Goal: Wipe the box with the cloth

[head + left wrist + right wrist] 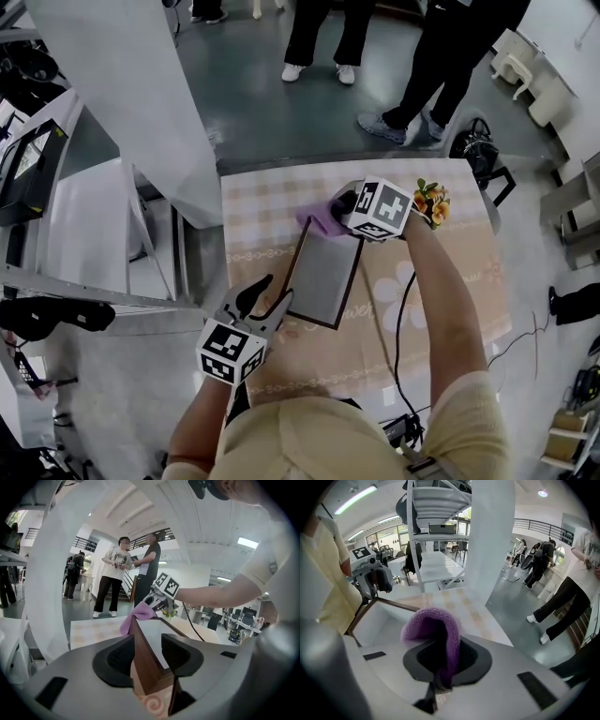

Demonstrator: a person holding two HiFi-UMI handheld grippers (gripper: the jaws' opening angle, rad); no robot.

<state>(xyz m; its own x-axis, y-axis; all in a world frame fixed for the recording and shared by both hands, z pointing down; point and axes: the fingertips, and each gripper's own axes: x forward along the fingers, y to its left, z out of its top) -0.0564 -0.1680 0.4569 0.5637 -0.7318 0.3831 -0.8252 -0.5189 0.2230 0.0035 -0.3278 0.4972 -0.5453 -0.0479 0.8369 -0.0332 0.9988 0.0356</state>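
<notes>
Mid-frame, box point(323, 272) flat on the patterned table point(262, 202). Lower left, left gripper point(277, 291) clenched on its near corner (brown wall point(145, 658) between the jaws). Just above, right gripper point(342, 208) pinching purple cloth point(319, 220) at the box's top corner.

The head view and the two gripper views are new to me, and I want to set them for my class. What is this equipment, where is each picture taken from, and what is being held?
There is no robot here: a person holds a two-jaw tool in each hand. The head view looks down from a camera on the person's head. Each gripper view looks along one tool's own jaws. On the patterned table lies a shallow, brown-rimmed box. The left gripper has its jaws closed on the box's near wall. The right gripper pinches a purple cloth at the box's far end.
</notes>
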